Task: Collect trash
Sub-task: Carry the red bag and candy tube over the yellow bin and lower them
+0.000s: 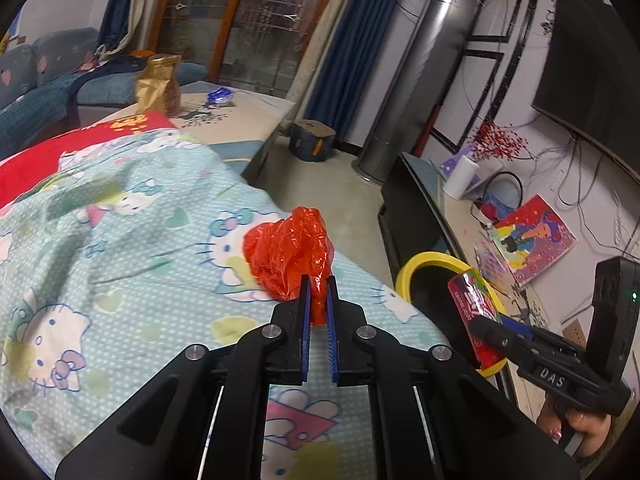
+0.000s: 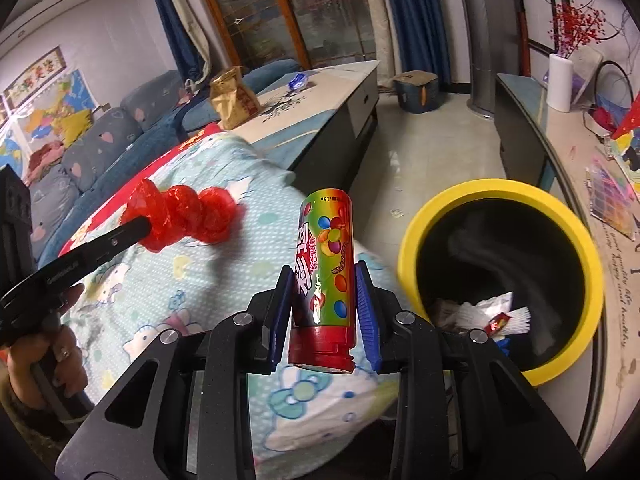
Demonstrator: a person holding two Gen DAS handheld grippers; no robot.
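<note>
My left gripper (image 1: 318,286) is shut on a crumpled red plastic bag (image 1: 290,252) and holds it just above the Hello Kitty blanket (image 1: 120,240); the bag also shows in the right wrist view (image 2: 180,216). My right gripper (image 2: 324,276) is shut on a colourful candy tube with a red cap (image 2: 326,272), held upright over the blanket's edge, left of the bin. The candy tube shows in the left wrist view (image 1: 474,312) at the bin's rim. The black bin with a yellow rim (image 2: 452,204) stands to the right and holds white wrappers (image 2: 488,312).
A gold paper bag (image 1: 158,84) and a blue wrapper (image 1: 219,96) lie on the low table (image 1: 248,112) beyond the blanket. A dark TV stand (image 2: 520,132) with a white vase (image 2: 560,80), books and cables runs along the right. A sofa (image 2: 80,148) is at the left.
</note>
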